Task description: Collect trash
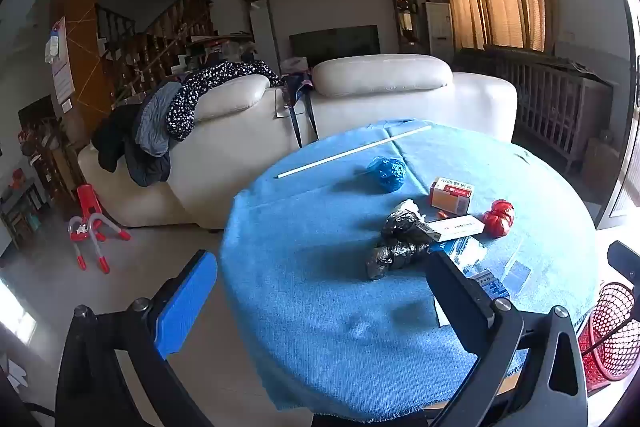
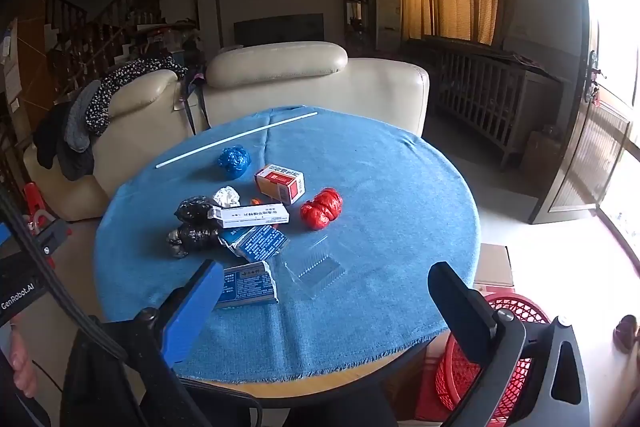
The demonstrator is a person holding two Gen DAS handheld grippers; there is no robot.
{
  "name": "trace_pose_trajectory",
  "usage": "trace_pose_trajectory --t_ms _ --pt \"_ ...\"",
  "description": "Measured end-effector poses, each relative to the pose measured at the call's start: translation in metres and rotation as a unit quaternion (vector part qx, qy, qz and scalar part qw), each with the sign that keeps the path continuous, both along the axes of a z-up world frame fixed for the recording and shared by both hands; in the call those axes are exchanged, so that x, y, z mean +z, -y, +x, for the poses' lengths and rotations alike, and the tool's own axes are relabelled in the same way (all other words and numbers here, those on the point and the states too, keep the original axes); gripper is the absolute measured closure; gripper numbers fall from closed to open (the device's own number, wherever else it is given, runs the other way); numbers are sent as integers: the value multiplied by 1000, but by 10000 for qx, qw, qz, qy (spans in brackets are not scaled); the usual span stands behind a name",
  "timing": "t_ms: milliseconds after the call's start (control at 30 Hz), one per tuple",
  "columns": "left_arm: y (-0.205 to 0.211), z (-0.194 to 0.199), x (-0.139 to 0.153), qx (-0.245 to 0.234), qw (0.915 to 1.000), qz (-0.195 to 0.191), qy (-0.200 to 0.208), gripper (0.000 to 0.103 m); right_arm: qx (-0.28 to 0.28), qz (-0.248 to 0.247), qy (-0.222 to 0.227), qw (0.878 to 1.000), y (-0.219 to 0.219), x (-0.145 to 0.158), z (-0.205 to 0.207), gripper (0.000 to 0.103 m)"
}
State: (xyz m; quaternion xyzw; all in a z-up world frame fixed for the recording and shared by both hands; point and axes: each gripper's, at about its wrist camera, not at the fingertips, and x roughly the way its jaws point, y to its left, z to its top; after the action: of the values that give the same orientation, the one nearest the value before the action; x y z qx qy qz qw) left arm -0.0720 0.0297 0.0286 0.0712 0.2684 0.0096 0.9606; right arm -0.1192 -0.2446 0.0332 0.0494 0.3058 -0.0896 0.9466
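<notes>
Basket [image 2: 516, 311] half hidden by table [image 2: 400, 187] | blue packets' [image 2: 260, 243] print unreadable

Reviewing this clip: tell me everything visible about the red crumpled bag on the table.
The red crumpled bag is a glossy, thin plastic bag, by its look, wadded into a lumpy bundle with deep folds pinching it into lobes. It lies on the blue tablecloth to the right of the other litter, just right of the orange-and-white box and apart from it. From the left wrist view it sits close by the long white box's end; contact cannot be judged. No gripper touches it.
</notes>
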Motion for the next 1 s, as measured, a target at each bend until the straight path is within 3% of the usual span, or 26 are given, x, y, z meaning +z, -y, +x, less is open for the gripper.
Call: trace_pose_trajectory --t_ms 1000 --pt "1 5 -9 -38 9999 9 -135 0 -56 64 -14 10000 4 0 2 0"
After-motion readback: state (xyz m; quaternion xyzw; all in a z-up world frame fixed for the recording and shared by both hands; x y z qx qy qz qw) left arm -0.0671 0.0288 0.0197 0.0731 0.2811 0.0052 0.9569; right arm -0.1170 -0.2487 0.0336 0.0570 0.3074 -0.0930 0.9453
